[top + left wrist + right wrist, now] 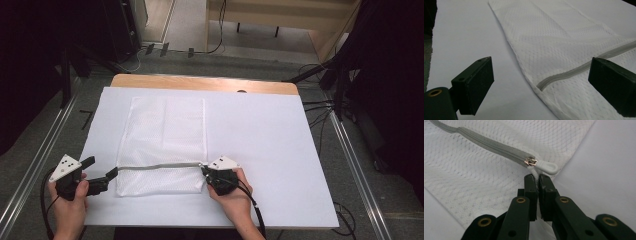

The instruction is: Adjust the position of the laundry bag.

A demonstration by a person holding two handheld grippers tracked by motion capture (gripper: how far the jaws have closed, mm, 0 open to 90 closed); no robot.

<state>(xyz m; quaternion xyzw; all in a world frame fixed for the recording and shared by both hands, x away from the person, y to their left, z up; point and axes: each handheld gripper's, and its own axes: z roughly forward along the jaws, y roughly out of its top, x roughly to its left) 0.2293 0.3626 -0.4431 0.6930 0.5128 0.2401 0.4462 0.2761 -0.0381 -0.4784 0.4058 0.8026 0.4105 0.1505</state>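
Overhead, a white mesh bag point(162, 145) is seen lying flat on the white sheet point(280, 150) that covers the table, with its grey zipper point(160, 166) running across the near end. The left gripper point(111, 175) is held just beside the bag's left edge, and the right gripper point(205, 172) is set at the right end of the zipper. If the bag is not anchored on the left, it is likely to be dragged across the sheet rather than unzipped.

From the left gripper view, the jaws are found wide open, with the closed end of the zipper point(564, 76) and the bag's corner point(541, 92) lying between them but untouched. Should they be closed too high, only loose mesh may be caught, or nothing at all.

From the right gripper view, the jaws are found clamped on the bag's white edge just below the slider point(531, 161) and its white pull tab point(547, 167). The tab itself is not gripped. A pull from this hold is judged likely to bunch the mesh, strain the seam, or slip off, while the slider is left unmoved.
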